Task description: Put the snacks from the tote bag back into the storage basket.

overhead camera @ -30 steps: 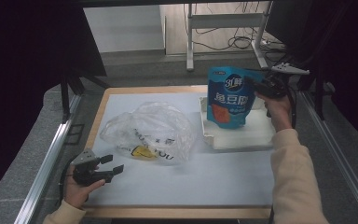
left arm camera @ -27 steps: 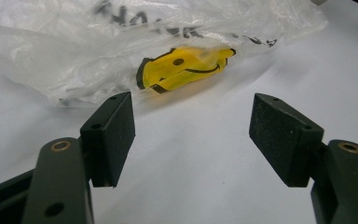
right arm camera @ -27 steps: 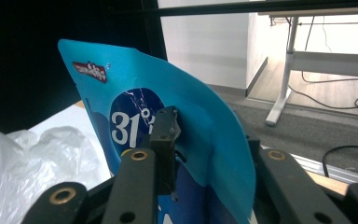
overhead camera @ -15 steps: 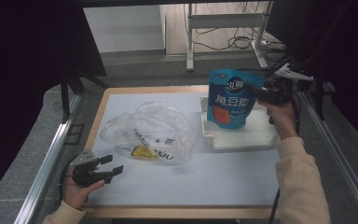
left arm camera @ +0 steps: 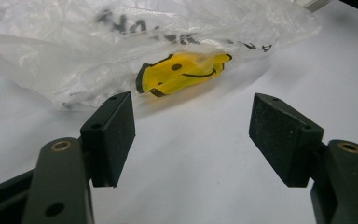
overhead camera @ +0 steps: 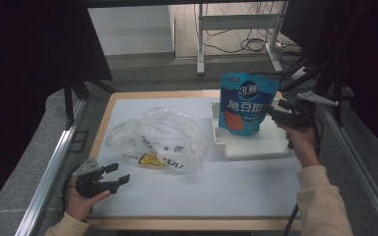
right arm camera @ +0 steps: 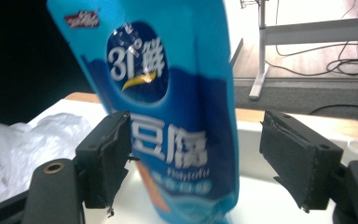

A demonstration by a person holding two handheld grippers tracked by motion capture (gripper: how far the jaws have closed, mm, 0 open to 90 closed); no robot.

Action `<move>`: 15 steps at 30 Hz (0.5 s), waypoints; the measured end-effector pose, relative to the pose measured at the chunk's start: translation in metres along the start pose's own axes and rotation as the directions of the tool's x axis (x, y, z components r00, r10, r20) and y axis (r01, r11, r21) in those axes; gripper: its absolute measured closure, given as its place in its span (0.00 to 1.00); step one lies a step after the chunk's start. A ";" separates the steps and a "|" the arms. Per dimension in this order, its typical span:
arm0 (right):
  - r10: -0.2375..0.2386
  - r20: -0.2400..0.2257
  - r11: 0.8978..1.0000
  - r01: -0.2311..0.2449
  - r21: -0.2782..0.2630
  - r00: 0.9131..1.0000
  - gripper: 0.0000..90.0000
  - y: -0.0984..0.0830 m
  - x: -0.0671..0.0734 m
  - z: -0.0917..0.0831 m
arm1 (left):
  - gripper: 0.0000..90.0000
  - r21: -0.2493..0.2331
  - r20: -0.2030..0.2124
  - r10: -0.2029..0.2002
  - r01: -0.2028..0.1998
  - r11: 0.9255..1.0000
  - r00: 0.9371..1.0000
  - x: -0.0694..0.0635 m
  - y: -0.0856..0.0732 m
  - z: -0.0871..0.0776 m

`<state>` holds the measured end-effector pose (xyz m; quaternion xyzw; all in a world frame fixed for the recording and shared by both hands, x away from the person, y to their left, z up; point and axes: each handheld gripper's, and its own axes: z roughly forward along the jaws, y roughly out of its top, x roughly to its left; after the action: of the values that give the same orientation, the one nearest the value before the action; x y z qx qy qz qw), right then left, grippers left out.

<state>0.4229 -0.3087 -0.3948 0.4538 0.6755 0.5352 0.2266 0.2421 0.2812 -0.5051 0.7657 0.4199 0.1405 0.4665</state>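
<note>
Blue tofu pouch [overhead camera: 247, 104], upright in our white tray [overhead camera: 253, 147], long axis vertical, between our right gripper's [overhead camera: 270, 111] just-opened fingers [right arm camera: 106, 156]; left gripper [overhead camera: 115, 176] open, idle near plastic bag [overhead camera: 155, 138].

Evenly lit on the white bench [overhead camera: 236, 182] at frame centre, falling to near black along the left and right edges of the high view. Soft, short shadows under things. Glare on the clear plastic bag [overhead camera: 152, 137], washing out its print. Slight blur on the blue pouch [right arm camera: 168, 116] up close, background beyond soft. Sharp on the near pads [left arm camera: 116, 135], hazy toward the top.
</note>
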 end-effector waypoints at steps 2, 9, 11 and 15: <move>-0.021 -0.003 1.000 0.021 0.014 1.000 0.28 -0.007 0.004 -0.004 | 0.35 0.002 -0.001 0.001 -0.001 1.000 1.000 0.000 0.000 0.000; -0.073 -0.052 0.996 0.075 0.038 0.996 0.28 -0.028 0.024 -0.019 | 0.35 0.004 -0.005 0.002 -0.002 1.000 1.000 -0.001 0.000 0.001; -0.089 -0.073 0.995 0.092 0.043 0.993 0.28 -0.035 0.031 -0.023 | 0.35 0.006 -0.006 0.003 -0.003 1.000 1.000 -0.001 0.000 0.001; -0.106 -0.113 0.992 0.113 0.057 0.988 0.28 -0.049 0.045 -0.028 | 0.35 0.006 -0.008 0.004 -0.004 1.000 1.000 -0.002 0.000 0.001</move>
<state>0.3605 -0.2855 -0.4234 0.3928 0.7275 0.5244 0.2039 0.2417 0.2795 -0.5054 0.7674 0.4207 0.1434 0.4622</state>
